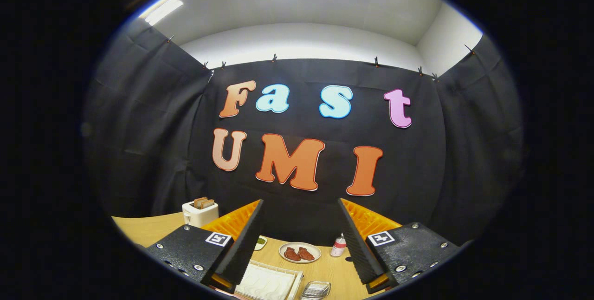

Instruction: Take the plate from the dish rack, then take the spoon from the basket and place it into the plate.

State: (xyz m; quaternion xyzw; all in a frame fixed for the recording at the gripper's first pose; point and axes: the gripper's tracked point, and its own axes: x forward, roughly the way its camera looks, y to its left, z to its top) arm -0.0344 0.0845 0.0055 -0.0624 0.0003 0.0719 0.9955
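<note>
The gripper (301,239) is held high above the wooden table (325,270), fingers spread wide with nothing between them, presumably for an approach. The dish rack (269,283) lies just below the fingers; nearer than it, a small basket (315,290); beyond it, a dish of red food (300,252). Plate and spoon cannot be made out

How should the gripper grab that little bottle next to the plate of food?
Probably by the little bottle's middle, coming level from the near side: it stands upright and slim, apart from the plate. The gripper is open, holding nothing.
</note>
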